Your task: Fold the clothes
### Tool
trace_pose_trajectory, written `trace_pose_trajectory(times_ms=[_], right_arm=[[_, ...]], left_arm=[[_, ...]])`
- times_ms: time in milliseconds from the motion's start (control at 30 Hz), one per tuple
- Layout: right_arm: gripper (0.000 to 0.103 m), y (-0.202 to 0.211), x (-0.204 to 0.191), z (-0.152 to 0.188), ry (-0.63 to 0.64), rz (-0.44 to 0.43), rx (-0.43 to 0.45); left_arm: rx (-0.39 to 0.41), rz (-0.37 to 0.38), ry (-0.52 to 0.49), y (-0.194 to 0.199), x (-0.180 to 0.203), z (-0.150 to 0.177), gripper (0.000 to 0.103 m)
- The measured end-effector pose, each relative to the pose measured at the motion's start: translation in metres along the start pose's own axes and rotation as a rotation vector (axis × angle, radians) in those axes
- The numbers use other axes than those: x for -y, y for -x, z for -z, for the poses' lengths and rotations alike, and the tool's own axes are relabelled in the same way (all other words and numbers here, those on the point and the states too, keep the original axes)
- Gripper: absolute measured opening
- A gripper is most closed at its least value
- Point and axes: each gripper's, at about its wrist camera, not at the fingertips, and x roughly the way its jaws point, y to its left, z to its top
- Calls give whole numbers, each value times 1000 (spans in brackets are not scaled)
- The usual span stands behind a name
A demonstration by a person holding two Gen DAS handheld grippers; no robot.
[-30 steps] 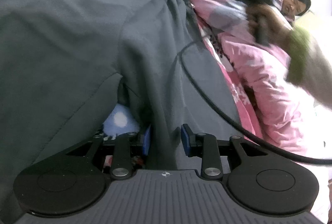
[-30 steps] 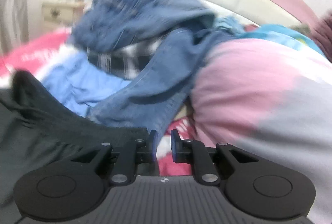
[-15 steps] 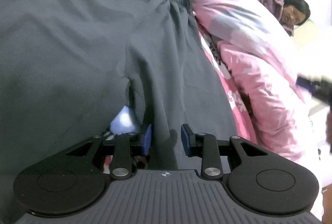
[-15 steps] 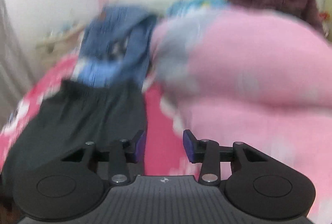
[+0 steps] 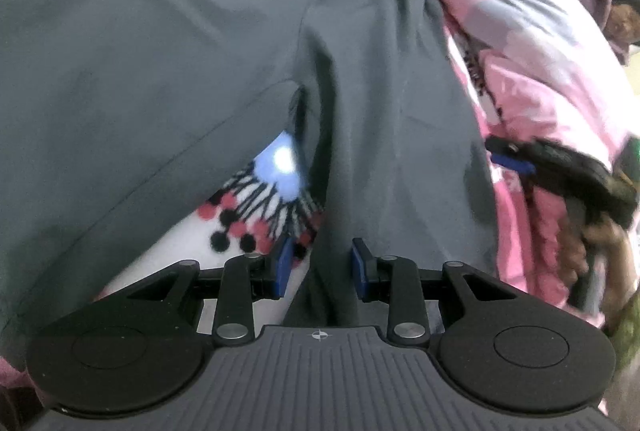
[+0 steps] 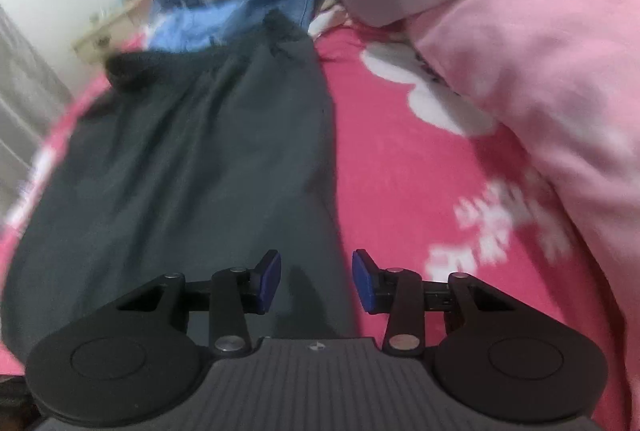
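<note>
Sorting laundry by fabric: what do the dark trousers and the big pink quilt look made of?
The dark trousers look like thin, matte woven cloth, perhaps cotton blend: soft creases, no sheen. The pink quilt looks like padded, brushed fabric: puffy rolls and a soft surface, though blur leaves this uncertain.

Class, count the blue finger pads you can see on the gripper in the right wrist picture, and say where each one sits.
2. One pad is left of centre, over the dark grey trousers; the other pad is right of centre, at the trousers' edge by the pink bedsheet. The jaws stand apart.
</note>
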Motion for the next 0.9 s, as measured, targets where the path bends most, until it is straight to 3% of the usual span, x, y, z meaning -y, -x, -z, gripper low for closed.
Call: trace_pose_trajectory(times_ms=[67,100,167,233,367,467,533,600,667,733,900], right_arm=[[38,-20,7,-2,19,151,-62],[38,-21,19,-2,-17,155,-61],[38,-13,40,-7,-95,145,-56],[38,-5,40,-14,-69,140,-41],[38,-4,16,-30,-9,14,29],[36,-29,1,-38,-7,-62,26],[24,-51,-2,-41,6,1,-3],[23,-61,6,-44,-27,61,10],[24,-51,17,-48,-95,93,34],[26,-29,20,-46,-74,116,63],[31,47,38,-29,-106,38,75]], left_arm=[[0,-7,-13,-1,1,0,30],[0,-8,-16,-1,2,0,30],[-1,-2,-15,-3,1,0,30],[-3,6,-20,-4,0,-1,30],[-9,15,-18,-3,-2,-3,30],[-5,10,-24,-2,0,-2,30],[1,7,-29,-1,1,-1,31],[6,6,-26,0,1,0,31],[8,7,-26,1,1,0,31],[8,10,-28,0,1,0,33],[4,31,-19,2,-2,-1,34]])
